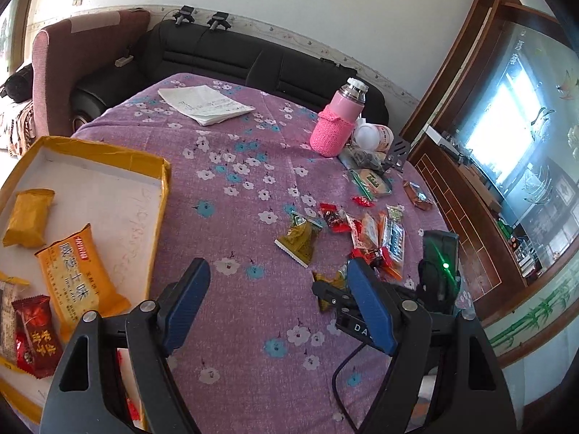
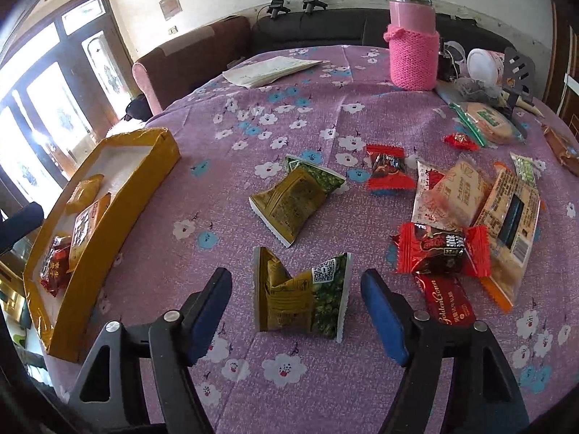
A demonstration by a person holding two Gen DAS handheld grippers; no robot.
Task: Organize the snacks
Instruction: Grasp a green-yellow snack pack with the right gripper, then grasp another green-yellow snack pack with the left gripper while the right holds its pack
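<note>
My right gripper [image 2: 296,289] hangs low over the purple flowered tablecloth [image 2: 217,166]. A crumpled olive-green snack packet [image 2: 304,289] lies between its blue fingers [image 2: 213,311], with a gap on each side. My left gripper [image 1: 278,289] is open and empty over bare cloth, just right of the yellow box [image 1: 108,152]. The box holds an orange packet [image 1: 79,275], a yellow packet [image 1: 29,217] and a red packet [image 1: 34,329]. A second olive packet [image 2: 293,202] lies further out. In the left wrist view the same packet [image 1: 327,289] shows partly behind my left gripper's right finger.
Red candies [image 2: 389,170] and a heap of mixed wrappers [image 2: 470,199] lie to the right, with a red Golden Crown packet [image 2: 448,307] beside my right finger. A pink bottle [image 2: 412,47], cups and papers [image 2: 267,70] stand at the far side. A dark sofa [image 1: 253,61] lies behind.
</note>
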